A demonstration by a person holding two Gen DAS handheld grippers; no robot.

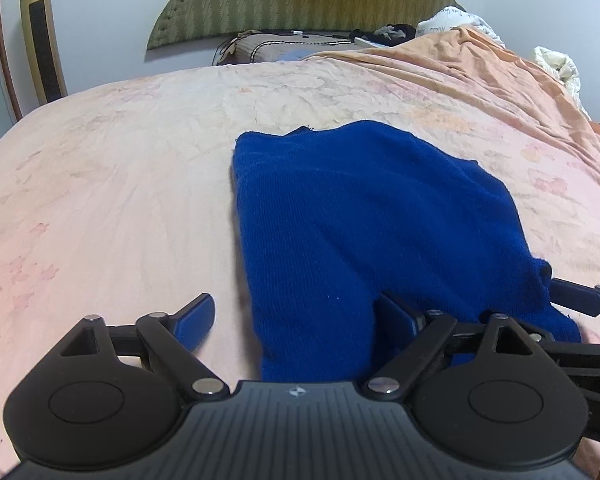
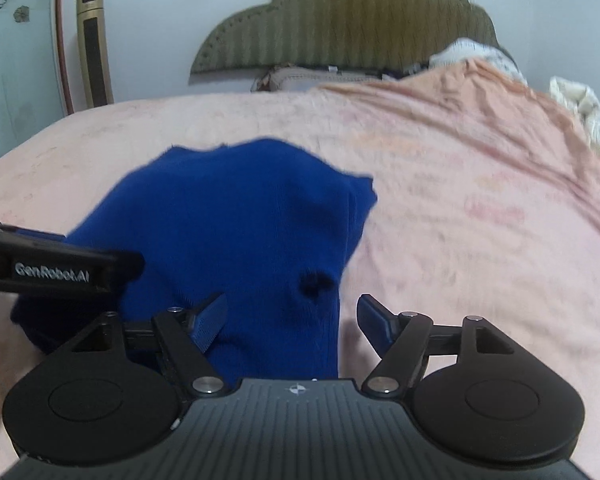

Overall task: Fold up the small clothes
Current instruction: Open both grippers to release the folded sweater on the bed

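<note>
Pink floral bedsheet [image 1: 120, 184] bears a folded blue knit garment [image 1: 360, 220]; left gripper [image 1: 296, 320] and right gripper [image 2: 292, 320] both gape, gripping nothing.

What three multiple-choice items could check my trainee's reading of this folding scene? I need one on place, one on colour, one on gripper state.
1. Where does the garment lie?
A. on the bedspread
B. on the floor
C. on a chair

2. What colour is the garment?
A. red
B. blue
C. white

3. How do the jaws of the right gripper stand?
A. shut tight
B. clamped on a pillow
C. open

Answers: 1 A, the pink bedspread surrounds the cloth; 2 B, it is deep blue knit in both views; 3 C, the two fingers stand wide apart astride the garment's near edge, not pressing it.
</note>
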